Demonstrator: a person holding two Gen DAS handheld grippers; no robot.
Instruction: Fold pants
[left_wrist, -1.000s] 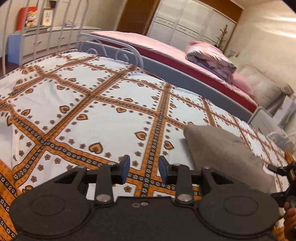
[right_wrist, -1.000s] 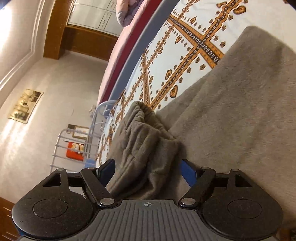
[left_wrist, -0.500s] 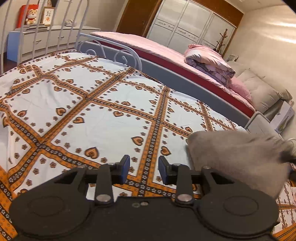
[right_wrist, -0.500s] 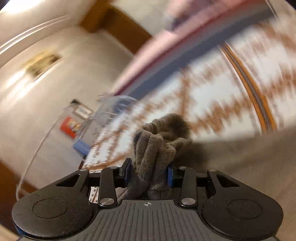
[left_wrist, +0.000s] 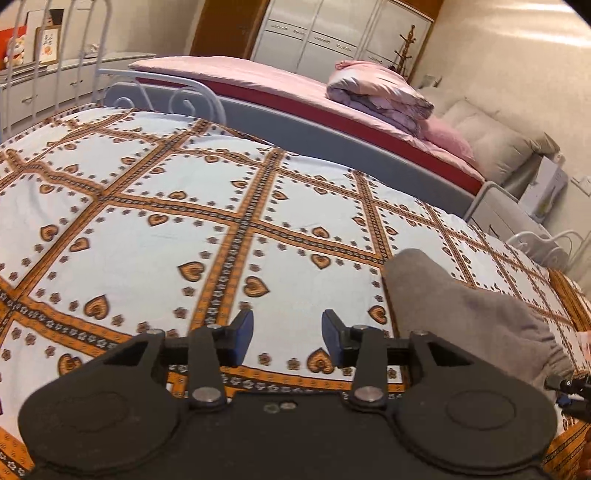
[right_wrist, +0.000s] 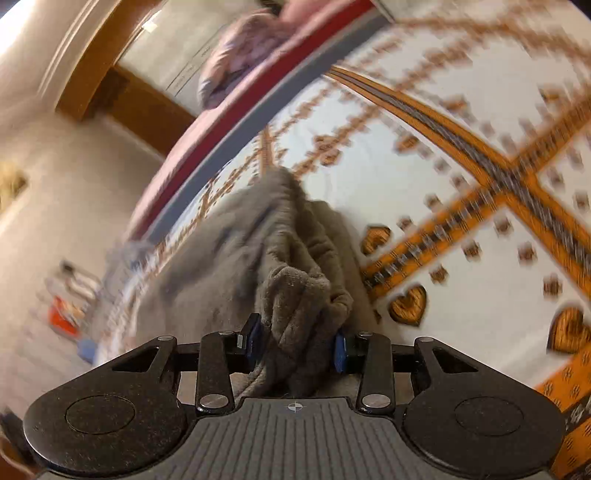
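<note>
Right wrist: pants (right_wrist: 295, 295) bunched between right gripper (right_wrist: 297, 341) fingers (right_wrist: 253, 338), clamped

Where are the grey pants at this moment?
In the left wrist view the grey pants lie on the patterned bedspread at lower right; a bunched end is clamped in the right gripper.

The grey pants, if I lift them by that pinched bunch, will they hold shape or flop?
Likely flop: the grey pants crumple into soft folds inside the right claw. The fleecy-looking surface should resist slipping. The rest lies slack on the bedspread, so it would probably trail.
</note>
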